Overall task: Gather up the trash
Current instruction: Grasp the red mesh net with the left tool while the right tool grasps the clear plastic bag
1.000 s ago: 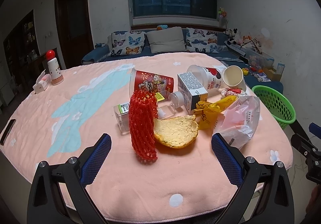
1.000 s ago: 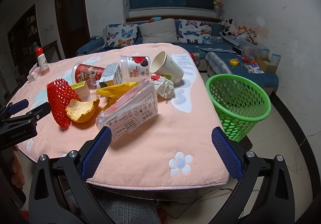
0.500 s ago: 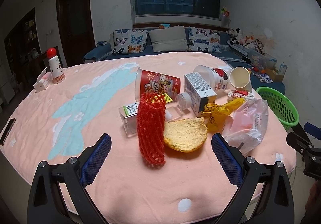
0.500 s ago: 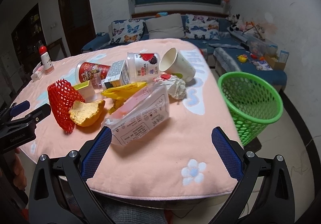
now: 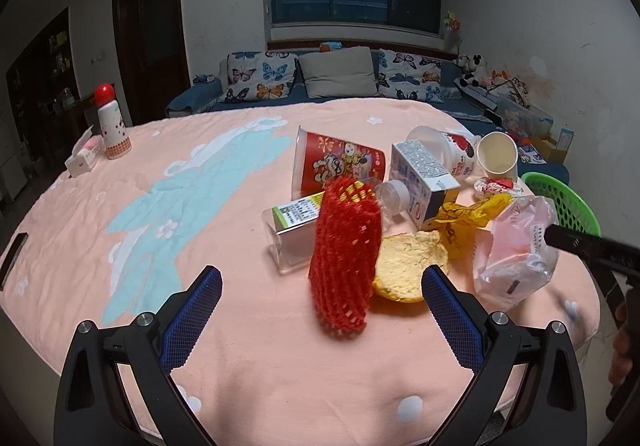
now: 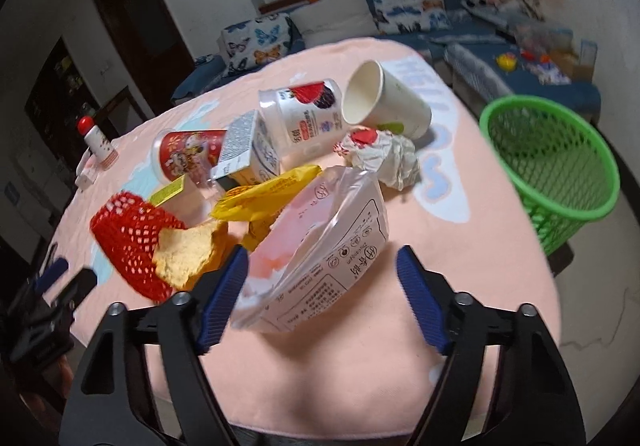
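Note:
A heap of trash lies on the pink table cover. In the right wrist view a clear printed plastic bag lies between the fingers of my right gripper. Its jaws are closing and the right pad still stands clear of the bag. My left gripper is open, just short of an upright red foam net and a piece of fruit peel. A yellow wrapper lies behind the bag. The green basket stands off the table's right edge.
Behind the bag lie crumpled paper, a paper cup, a yogurt tub, a milk carton, a red cup and a clear box. A red-capped bottle stands far left. A sofa is beyond.
Both grippers have moved in toward the trash heap. The right gripper has tilted and come over the plastic bag, and its jaws have narrowed around it.

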Action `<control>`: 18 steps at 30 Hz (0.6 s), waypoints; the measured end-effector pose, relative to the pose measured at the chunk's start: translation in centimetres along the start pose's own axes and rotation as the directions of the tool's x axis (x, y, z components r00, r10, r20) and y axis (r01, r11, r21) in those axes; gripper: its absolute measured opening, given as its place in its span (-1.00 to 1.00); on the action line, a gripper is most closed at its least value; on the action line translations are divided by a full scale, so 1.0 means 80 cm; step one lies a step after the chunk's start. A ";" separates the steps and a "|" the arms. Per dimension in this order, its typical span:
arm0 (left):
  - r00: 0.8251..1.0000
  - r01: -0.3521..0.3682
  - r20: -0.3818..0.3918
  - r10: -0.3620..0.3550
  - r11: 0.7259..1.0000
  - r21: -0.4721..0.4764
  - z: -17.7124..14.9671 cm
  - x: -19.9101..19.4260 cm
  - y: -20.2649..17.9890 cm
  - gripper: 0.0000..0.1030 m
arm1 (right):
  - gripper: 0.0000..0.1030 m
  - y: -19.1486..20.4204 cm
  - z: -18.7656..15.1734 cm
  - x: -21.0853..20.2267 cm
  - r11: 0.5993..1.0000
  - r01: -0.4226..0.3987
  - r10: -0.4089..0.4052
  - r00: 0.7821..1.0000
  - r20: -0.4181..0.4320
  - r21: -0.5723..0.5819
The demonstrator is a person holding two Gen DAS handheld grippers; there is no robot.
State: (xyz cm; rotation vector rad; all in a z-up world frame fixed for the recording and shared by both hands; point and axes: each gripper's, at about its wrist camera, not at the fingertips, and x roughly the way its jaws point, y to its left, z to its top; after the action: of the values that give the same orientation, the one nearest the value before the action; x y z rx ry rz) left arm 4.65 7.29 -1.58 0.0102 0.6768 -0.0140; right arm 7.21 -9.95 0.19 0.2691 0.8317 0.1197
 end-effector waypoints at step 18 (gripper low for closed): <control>0.990 0.098 -0.095 -0.106 0.992 -0.082 0.013 0.067 0.014 0.17 | -0.59 -0.017 0.005 0.023 0.991 -0.089 0.094 0.995 -0.043 0.095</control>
State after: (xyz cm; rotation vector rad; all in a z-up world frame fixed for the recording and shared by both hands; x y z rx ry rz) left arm 9.47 8.30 -4.09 -0.0988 0.7768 -0.0863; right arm 8.76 -10.97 -1.29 0.3939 0.8739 0.1738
